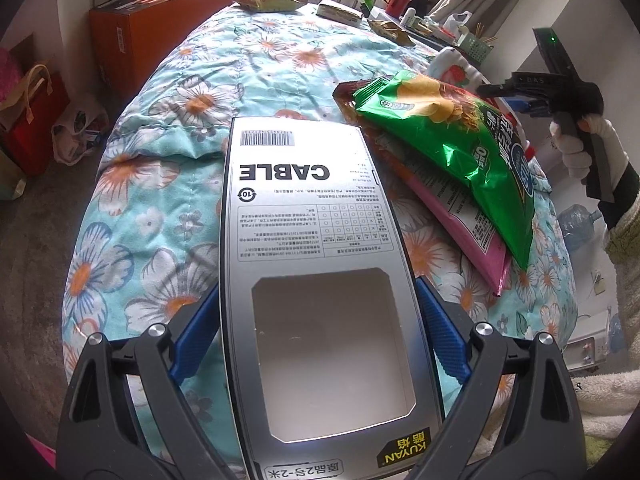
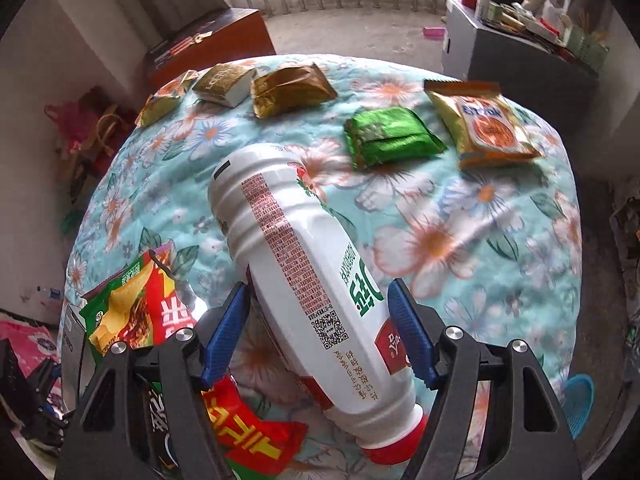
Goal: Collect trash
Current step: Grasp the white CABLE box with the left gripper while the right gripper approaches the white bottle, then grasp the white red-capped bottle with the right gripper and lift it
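My left gripper [image 1: 316, 296] is shut on a silver box marked CABLE [image 1: 304, 200], its blue pads pressed on the long sides above the floral quilt [image 1: 240, 72]. A green chip bag [image 1: 460, 136] lies on a pink packet [image 1: 460, 216] to the right. My right gripper [image 2: 316, 288] straddles a white bottle with a red cap [image 2: 288, 232] lying slantwise on the quilt. Its pads stand close beside the bottle and I see no firm press. In the left wrist view a gloved hand holds the right gripper [image 1: 496, 90] next to that bottle [image 1: 452, 66].
Farther up the quilt [image 2: 460, 240] lie a green packet [image 2: 390, 136], a gold and orange packet [image 2: 484, 124], a brown packet [image 2: 290, 88] and a small box [image 2: 226, 82]. An orange box [image 1: 132, 28] and a red bag [image 1: 36, 120] stand left of the bed, and a cluttered cabinet [image 2: 512, 52] stands at the back right.
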A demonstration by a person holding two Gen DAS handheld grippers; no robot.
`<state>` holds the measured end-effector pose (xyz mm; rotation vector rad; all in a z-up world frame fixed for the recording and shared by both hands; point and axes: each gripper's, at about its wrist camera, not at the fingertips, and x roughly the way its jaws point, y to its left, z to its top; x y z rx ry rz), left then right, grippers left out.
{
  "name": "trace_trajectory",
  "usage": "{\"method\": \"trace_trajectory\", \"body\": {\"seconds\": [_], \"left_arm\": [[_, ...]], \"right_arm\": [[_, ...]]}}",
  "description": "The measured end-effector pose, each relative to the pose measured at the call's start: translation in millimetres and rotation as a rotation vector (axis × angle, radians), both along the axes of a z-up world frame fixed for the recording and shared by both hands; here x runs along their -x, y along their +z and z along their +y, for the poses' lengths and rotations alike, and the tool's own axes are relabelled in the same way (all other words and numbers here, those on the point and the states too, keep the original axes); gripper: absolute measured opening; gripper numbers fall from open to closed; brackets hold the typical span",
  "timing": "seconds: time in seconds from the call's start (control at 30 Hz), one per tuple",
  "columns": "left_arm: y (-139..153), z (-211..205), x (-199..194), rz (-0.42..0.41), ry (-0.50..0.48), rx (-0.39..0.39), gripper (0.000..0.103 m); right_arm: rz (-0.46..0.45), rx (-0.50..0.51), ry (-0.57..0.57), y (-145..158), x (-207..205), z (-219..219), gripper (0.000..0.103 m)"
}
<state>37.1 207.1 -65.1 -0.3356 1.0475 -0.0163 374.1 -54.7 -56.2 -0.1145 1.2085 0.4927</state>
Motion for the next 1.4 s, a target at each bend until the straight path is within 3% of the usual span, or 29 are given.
{"method": "trace_trajectory", "body": {"seconds": [0.27, 0.5, 0.73, 0.93, 1.1, 1.33, 1.37, 1.4], "left_arm": [[-1, -4, 2, 0.005, 0.002, -0.023, 0.088], [0, -4, 7, 0.041, 0.014, -0.009, 0.088], [1, -5, 2, 0.08, 0.049, -0.002, 0.089], [0, -7, 1, 0.084, 0.064, -0.016, 0.089], [0, -7, 2, 0.085, 0.045, -0.033, 0.089], [0, -9, 1, 0.077, 0.029, -0.061, 0.089], [0, -9, 1, 0.073, 0.027, -0.066, 0.089], [0, -9, 2, 0.068, 0.024, -0.069, 0.089]], "right_arm": [[0.107, -0.157, -0.295, -7, 86, -112, 0.068], [0.131, -0.28, -0.458, -18, 177, -152, 0.068], [0.109, -0.321, -0.436, -21, 215, -149, 0.072], [0.147, -0.304, -0.392, -23, 222, -144, 0.073], [0.19, -0.35, -0.312, -18, 239, -130, 0.073], [0.155, -0.24, -0.229, -23, 235, -106, 0.073], [0.161, -0.244, -0.237, -25, 232, -106, 0.07], [0.172, -0.246, -0.256, -30, 231, -108, 0.059]]}}
